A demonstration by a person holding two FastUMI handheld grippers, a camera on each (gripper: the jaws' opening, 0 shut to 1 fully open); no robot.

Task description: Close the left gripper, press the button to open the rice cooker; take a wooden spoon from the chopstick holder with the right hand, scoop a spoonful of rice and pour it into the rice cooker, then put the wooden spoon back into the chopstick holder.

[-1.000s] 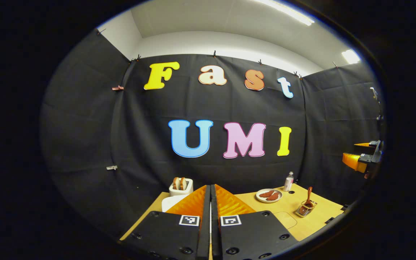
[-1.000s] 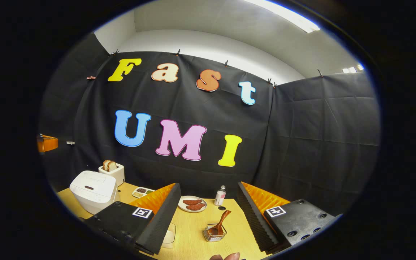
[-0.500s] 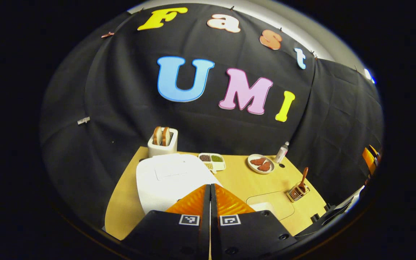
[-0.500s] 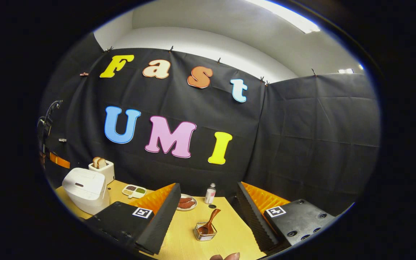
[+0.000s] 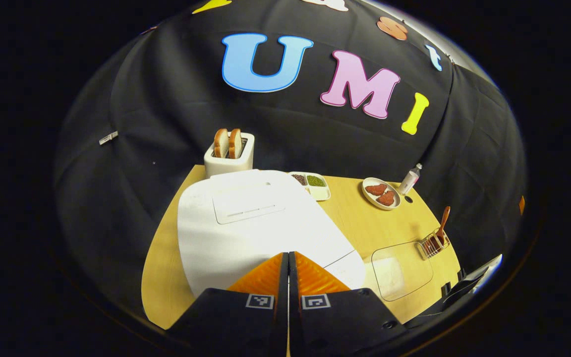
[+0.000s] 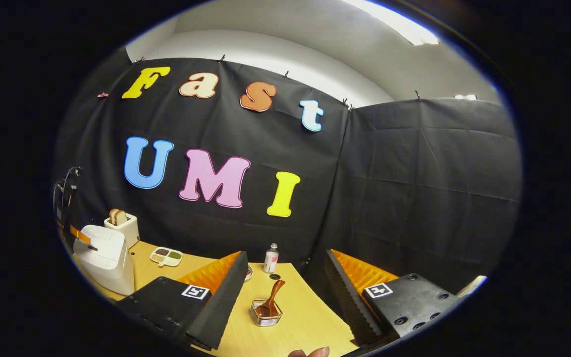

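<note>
The left gripper (image 5: 288,260), jaws pressed together, hovers over the closed white rice cooker (image 5: 246,223) at the tabletop's left edge, about to press its button. The right gripper (image 6: 285,277), jaws spread, faces the wooden spoon (image 6: 271,299) in the chopstick holder (image 6: 265,315).

A light wooden table (image 5: 355,228) carries everything. On it, in the left gripper view: a white rice cooker (image 5: 246,223) at the near left, a toaster (image 5: 229,157) behind it, a divided dish (image 5: 313,182), a plate (image 5: 381,193), a small bottle (image 5: 411,178), a wire holder (image 5: 433,244) with a spoon (image 5: 444,223), and what looks like a clear container (image 5: 400,270) of rice.
</note>
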